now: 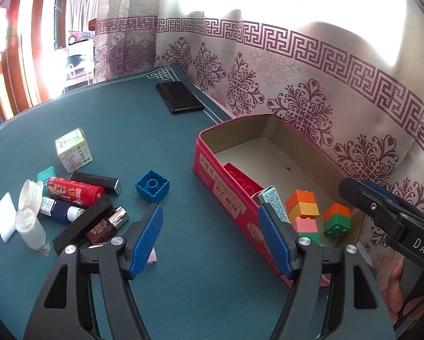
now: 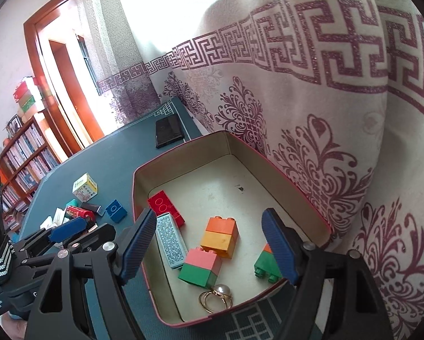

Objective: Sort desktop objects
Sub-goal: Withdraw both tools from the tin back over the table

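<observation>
A red tin box stands on the green table mat at the right, also in the right wrist view. It holds a red brick, an orange-yellow brick, a pink-green brick, an orange-green brick, a pale patterned box and a pearl ring. A blue brick lies on the mat left of the tin. My left gripper is open and empty, low over the mat beside the tin. My right gripper is open and empty above the tin.
A pile of cosmetics, tubes and a white jar lies at the left with a small carton. A black phone lies at the far edge. A patterned curtain hangs right behind the tin.
</observation>
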### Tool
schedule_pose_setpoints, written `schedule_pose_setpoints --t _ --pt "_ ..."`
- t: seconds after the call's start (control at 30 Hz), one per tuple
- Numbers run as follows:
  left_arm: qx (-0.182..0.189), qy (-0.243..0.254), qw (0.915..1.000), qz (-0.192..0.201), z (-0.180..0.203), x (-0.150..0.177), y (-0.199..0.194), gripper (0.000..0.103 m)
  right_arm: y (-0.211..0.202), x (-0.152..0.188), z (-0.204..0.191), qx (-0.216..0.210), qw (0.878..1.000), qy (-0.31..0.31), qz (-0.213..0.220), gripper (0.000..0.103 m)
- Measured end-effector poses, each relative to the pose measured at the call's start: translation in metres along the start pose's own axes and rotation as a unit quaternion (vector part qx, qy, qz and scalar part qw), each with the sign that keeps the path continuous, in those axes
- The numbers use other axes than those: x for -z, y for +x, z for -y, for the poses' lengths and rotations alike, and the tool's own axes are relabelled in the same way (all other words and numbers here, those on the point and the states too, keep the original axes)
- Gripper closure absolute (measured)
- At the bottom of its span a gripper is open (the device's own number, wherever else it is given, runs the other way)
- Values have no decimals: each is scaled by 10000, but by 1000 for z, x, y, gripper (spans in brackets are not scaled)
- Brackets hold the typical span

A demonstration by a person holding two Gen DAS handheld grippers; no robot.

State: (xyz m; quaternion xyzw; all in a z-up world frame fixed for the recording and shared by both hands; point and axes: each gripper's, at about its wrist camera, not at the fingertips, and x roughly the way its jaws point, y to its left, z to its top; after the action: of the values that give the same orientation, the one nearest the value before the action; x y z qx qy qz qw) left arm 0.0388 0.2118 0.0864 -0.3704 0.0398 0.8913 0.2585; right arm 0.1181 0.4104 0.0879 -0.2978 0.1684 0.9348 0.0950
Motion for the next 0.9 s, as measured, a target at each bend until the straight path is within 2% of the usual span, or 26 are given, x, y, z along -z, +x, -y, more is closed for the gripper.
schedule_pose_setpoints --t 0.4,0.7,0.9 --pt "-678 -718 9951 86 -75 14 -19 30 3 13 -34 -333 9990 -228 -183 22" --pt "-1190 -1287 9844 167 -139 27 -35 30 6 26 -61 -548 9972 -390 -330 21" --pt "-1407 -1476 9789 100 -169 31 -35 30 11 33 -77 -692 9954 -488 -452 21"
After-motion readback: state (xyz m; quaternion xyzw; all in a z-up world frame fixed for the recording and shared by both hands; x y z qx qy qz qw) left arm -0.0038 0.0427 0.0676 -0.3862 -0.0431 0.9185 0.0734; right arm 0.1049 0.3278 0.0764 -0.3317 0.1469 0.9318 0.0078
